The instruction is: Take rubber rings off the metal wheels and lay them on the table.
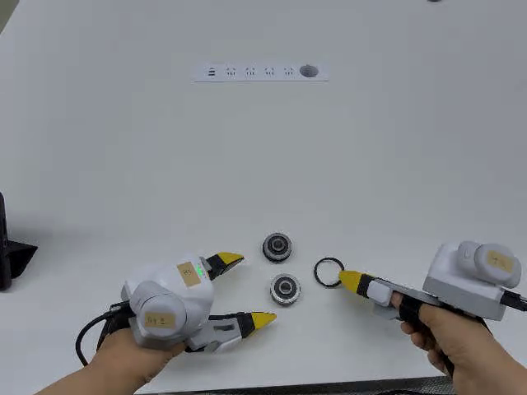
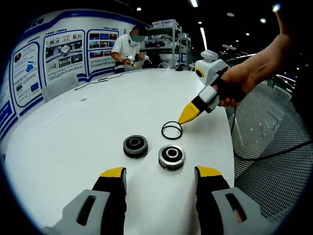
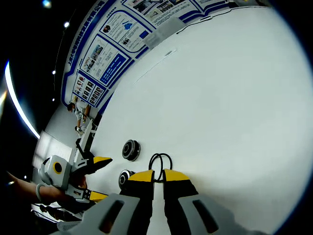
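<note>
The right gripper has its jaws pressed together on the edge of a loose ring, which lies flat just right of the bare wheel. The left gripper stands spread left of that wheel. Just beyond it, the dark wheel seems still ringed. That ring is probably light and stretchy, best pinched at the rim and peeled off.

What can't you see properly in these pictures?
- Right gripper view: the right gripper has its own jaws over the rubber ring at its near edge, so pinching or just touching is unclear.
- Right gripper view: a jaw hides part of the near wheel.
- Head view: the black object is cut by the left edge.
</note>
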Motion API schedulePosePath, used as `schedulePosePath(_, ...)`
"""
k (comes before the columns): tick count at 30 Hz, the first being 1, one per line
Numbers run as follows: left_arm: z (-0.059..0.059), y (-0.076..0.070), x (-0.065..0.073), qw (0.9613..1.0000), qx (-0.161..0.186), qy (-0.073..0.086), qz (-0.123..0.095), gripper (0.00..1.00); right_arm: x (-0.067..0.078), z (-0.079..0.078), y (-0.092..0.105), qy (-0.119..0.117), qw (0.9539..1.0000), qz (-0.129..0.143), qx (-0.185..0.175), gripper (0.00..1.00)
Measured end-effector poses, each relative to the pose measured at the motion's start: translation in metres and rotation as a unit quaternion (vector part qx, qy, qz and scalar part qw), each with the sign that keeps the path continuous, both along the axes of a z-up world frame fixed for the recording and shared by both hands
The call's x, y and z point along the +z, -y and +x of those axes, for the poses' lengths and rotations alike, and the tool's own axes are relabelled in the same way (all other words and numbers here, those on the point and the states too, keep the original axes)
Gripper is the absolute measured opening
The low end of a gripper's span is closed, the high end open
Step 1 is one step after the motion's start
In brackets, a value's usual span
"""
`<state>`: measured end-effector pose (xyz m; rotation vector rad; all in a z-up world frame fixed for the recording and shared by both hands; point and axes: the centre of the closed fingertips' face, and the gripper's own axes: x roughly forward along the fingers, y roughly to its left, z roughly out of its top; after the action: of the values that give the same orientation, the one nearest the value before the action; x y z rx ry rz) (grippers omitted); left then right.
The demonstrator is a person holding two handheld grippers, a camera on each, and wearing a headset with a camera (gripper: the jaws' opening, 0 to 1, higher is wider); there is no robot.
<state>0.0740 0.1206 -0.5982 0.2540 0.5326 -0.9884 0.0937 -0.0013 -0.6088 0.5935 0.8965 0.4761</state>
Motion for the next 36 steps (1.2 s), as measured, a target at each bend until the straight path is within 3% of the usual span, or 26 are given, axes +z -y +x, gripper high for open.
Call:
schedulePosePath(6,0.000,0.000,0.000,1.0000,-0.002,0.001,0.003,0.57,0.000,0.000,0.004,0.007,0.9999,-0.014,0.001,0.13)
schedulePosePath(13,0.004,0.002,0.004,1.0000,-0.002,0.007,0.000,0.54,0.007,-0.001,-0.007,0.011,0.9999,0.002,0.011,0.14)
schedulePosePath(27,0.025,0.009,0.016,0.9997,0.007,0.023,-0.008,0.44,0.012,0.000,-0.041,0.013,0.9987,0.025,0.043,0.10)
schedulePosePath(36,0.041,0.016,0.014,0.9994,0.009,0.031,0.010,0.35,0.014,0.004,-0.051,0.015,0.9981,0.029,0.052,0.10)
